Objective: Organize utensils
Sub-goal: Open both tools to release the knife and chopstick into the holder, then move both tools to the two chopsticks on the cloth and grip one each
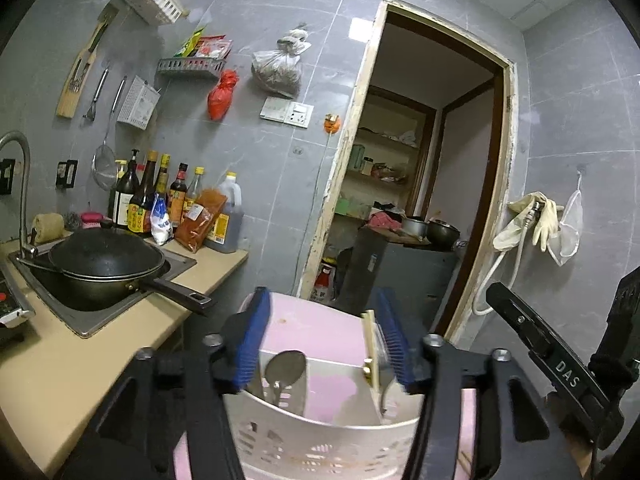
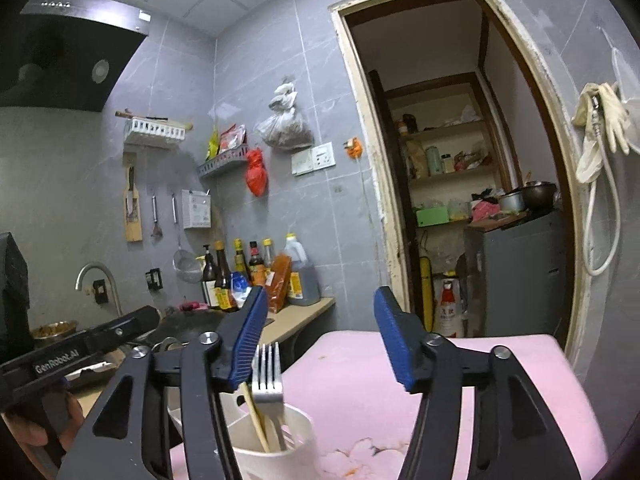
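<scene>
A white perforated utensil holder (image 1: 320, 446) stands on the pink-covered table (image 1: 320, 332), right under my left gripper (image 1: 325, 340). That gripper's blue pads are spread apart with nothing pressed between them. Inside the holder are a metal spoon (image 1: 286, 368), bowl up, and a wooden chopstick (image 1: 370, 354) close to the right pad. In the right wrist view my right gripper (image 2: 322, 340) is open above the same holder (image 2: 306, 420). A fork (image 2: 268, 372) stands tines up in it beside a chopstick (image 2: 256, 420), next to the left pad; whether it touches the pad is unclear.
A black wok (image 1: 108, 264) sits in the sink on the beige counter (image 1: 80, 360) to the left, with sauce bottles (image 1: 168, 200) behind. An open doorway (image 1: 420, 180) with a grey cabinet lies ahead. Gloves and a hose hang on the right wall (image 1: 536, 220).
</scene>
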Motion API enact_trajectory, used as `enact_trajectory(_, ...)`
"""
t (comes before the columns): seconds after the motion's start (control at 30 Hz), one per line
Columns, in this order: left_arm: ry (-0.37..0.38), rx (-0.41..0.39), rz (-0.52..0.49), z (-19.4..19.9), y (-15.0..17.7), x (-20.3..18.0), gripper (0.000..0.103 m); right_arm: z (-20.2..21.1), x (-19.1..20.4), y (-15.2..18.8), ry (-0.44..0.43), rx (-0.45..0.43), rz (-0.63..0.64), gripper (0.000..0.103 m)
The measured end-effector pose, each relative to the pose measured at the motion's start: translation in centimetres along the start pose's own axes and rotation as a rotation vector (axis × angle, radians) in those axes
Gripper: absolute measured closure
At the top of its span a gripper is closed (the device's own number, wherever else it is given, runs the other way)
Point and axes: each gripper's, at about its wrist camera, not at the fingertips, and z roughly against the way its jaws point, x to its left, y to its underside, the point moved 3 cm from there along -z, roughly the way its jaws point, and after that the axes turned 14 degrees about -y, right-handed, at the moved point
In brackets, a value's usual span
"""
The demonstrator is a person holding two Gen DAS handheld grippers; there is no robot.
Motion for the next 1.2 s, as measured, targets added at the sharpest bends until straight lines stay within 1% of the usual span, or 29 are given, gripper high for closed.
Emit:
enact_trajectory(0.03,0.003,0.001,-0.002,0.3,0.0,-0.2,0.039,0.6,-0.1,-0.2,0.004,-0.005,0.005,0.028)
enact_trajectory(0.07,0.003,0.003,-0.009,0.8,0.1,-0.6,0.034,1.4,-0.1,-0.4,0.008,-0.011,0.011,0.024)
enact_trajectory(0.13,-0.002,-0.006,-0.018,1.4,0.1,-1.2,0.018,2.6,-0.2,-0.7,0.021,-0.017,0.026,0.022)
enact_trajectory(0.23,-0.023,-0.039,-0.039,2.7,0.6,-2.2,0.008,4.4,-0.6,-1.0,0.050,-0.023,0.032,0.013)
enact_trajectory(0.27,-0.024,-0.049,-0.042,3.1,0.7,-2.4,0.007,5.1,-0.7,-1.0,0.056,-0.026,0.030,0.005)
enact_trajectory(0.3,-0.023,-0.058,-0.044,3.5,1.0,-2.8,0.005,5.7,-0.9,-1.0,0.059,-0.031,0.028,0.000)
enact_trajectory(0.33,-0.020,-0.065,-0.045,3.8,1.2,-3.1,0.004,6.3,-1.1,-1.0,0.065,-0.034,0.029,0.000)
enact_trajectory(0.43,-0.002,-0.060,-0.050,4.6,2.0,-3.9,0.002,8.0,-1.5,-0.7,0.092,-0.022,0.043,0.000)
enact_trajectory(0.6,0.036,-0.009,-0.102,5.4,4.1,-5.9,0.002,10.4,-2.1,0.2,0.125,0.020,0.067,0.000)
enact_trajectory(0.73,0.065,0.063,-0.151,5.3,6.2,-7.4,0.002,11.6,-2.8,1.6,0.152,0.086,0.071,0.000)
enact_trajectory(0.83,0.085,0.130,-0.176,4.8,7.9,-8.4,0.002,12.5,-3.5,3.0,0.175,0.163,0.062,0.000)
enact_trajectory(0.93,0.108,0.199,-0.196,4.3,9.5,-9.3,0.002,13.3,-4.3,4.6,0.208,0.262,0.041,0.000)
enact_trajectory(1.03,0.117,0.241,-0.216,3.9,10.8,-10.2,0.002,13.6,-4.8,6.2,0.234,0.362,0.023,0.000)
enact_trajectory(1.07,0.115,0.253,-0.224,3.7,11.2,-10.4,0.002,13.7,-5.1,6.9,0.251,0.414,0.021,0.000)
enact_trajectory(1.13,0.112,0.280,-0.248,3.3,11.8,-11.1,0.002,13.8,-5.3,8.1,0.257,0.483,0.015,0.001)
enact_trajectory(1.17,0.112,0.296,-0.262,3.1,12.1,-11.4,0.002,13.8,-5.4,8.7,0.253,0.518,0.010,0.004)
enact_trajectory(1.2,0.113,0.309,-0.272,2.9,12.4,-11.6,0.002,13.8,-5.4,9.4,0.248,0.551,0.005,0.011)
